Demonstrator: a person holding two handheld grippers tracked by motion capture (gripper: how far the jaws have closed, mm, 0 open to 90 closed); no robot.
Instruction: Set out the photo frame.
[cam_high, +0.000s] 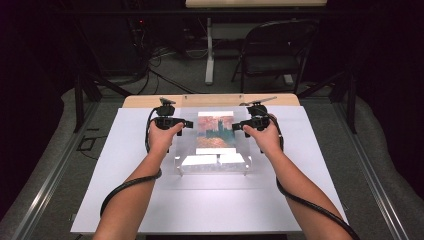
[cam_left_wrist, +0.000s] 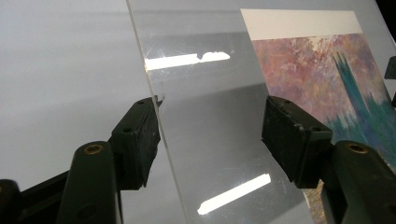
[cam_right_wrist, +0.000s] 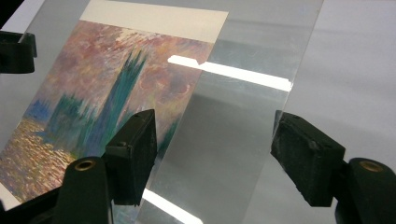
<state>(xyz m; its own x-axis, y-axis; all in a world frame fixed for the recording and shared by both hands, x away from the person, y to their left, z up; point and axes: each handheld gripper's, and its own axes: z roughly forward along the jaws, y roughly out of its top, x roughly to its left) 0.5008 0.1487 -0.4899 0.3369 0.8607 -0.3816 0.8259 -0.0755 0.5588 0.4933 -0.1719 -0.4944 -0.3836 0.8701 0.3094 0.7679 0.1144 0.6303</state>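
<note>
A clear acrylic sheet (cam_high: 187, 150) lies over a colourful painting print (cam_high: 216, 129) on the white table (cam_high: 125, 200). My left gripper (cam_high: 186, 123) is open at the sheet's left edge. In the left gripper view that gripper (cam_left_wrist: 212, 126) straddles the sheet's edge (cam_left_wrist: 154, 93), with the print (cam_left_wrist: 327, 79) beyond its right jaw. My right gripper (cam_high: 236, 126) is open at the sheet's right edge. In the right gripper view it (cam_right_wrist: 212, 140) spans the sheet (cam_right_wrist: 233, 121), and the print (cam_right_wrist: 107, 88) lies beside its left jaw. Neither pair of jaws presses the sheet.
Bright white patches (cam_high: 212, 160) show at the sheet's near end. Wide bare table surface surrounds the sheet on all sides. Beyond the table's far edge stand a folding chair (cam_high: 275, 50) and a table leg (cam_high: 210, 50) on the floor.
</note>
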